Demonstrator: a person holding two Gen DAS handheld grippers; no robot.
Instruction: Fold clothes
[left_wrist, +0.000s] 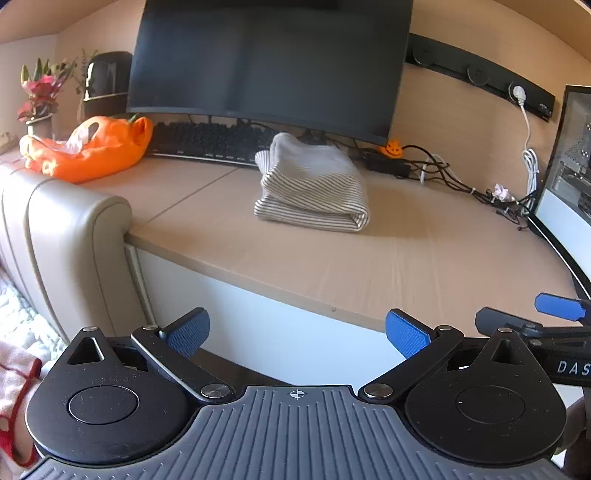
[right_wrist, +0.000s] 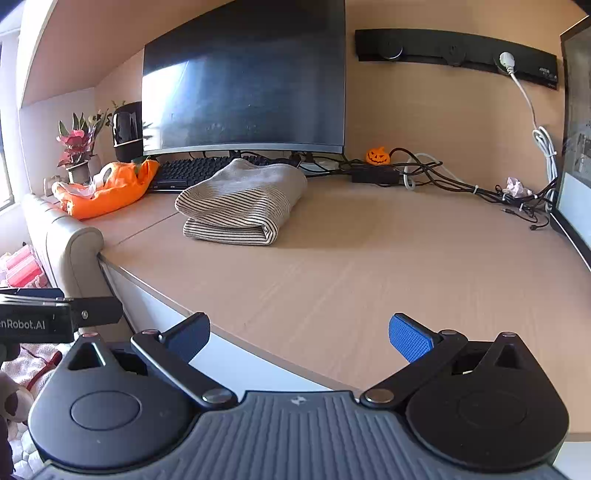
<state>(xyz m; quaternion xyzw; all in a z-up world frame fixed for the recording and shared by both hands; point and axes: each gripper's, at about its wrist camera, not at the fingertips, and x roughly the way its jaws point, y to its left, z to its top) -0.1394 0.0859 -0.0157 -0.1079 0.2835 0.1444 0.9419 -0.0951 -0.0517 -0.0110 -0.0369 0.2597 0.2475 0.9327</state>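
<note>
Both tongs are wide apart and hold nothing. Left tongs (left_wrist: 297, 332) hang off the desk's front edge; right tongs (right_wrist: 299, 338) sit over that edge, beside the left pair. Folded striped garment (left_wrist: 314, 188) lies on the desk (left_wrist: 424, 258), well ahead of both tongs and touching neither: ahead and slightly right of the left pair, ahead and to the left of the right pair (right_wrist: 240, 201). Long axis runs roughly left to right across the desk; the rolled fold edge faces the tongs, its rounded end toward the right. Upper layer is bunched higher at the far side, near the keyboard (left_wrist: 214, 142) under the monitor (left_wrist: 269, 62).

Left view alone shows the right tongs' blue fingertip (left_wrist: 559, 306) at its right margin. Right view alone shows the left unit's lettered body at its left margin, and the pumpkin ornament (right_wrist: 377, 156) clearly. Orange cloth (right_wrist: 107, 188) lies far left of the garment, apart from it.
</note>
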